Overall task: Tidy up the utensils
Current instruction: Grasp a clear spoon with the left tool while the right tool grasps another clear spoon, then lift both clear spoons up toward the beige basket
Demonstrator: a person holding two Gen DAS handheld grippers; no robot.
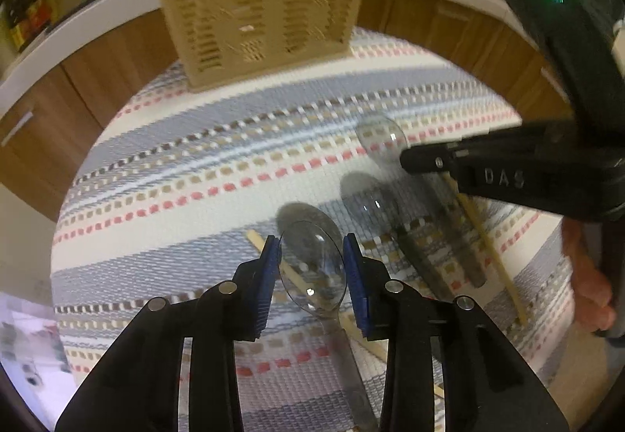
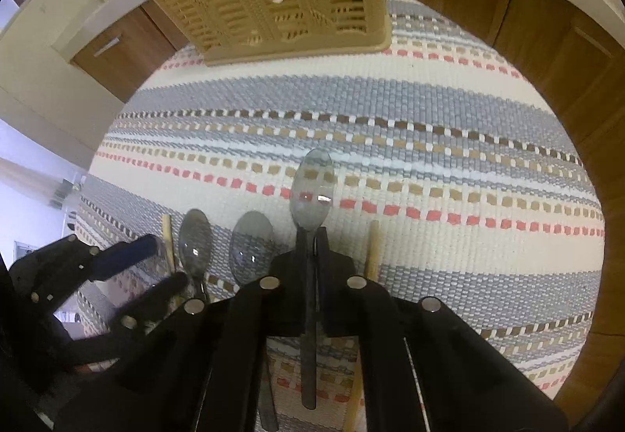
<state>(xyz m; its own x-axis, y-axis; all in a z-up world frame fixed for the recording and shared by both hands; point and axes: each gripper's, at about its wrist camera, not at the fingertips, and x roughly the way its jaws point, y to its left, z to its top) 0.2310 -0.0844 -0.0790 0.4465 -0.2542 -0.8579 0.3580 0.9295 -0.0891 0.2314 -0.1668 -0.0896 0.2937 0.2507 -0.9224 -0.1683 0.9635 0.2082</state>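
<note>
Left wrist: spoon (image 1: 312,268) between fingers (image 1: 269,275) (touching unclear).

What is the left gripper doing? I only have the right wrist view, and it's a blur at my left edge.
Observer: The left gripper has its jaws either side of the bowl of a clear plastic spoon, with the blue pads against both edges.
Operator: Anything under that spoon?
Observer: A thin wooden chopstick runs diagonally beneath it on the striped woven cloth.
Operator: Anything beside my gripper?
Observer: A bare hand shows at the frame's right edge, beside the body of the right gripper.
</note>
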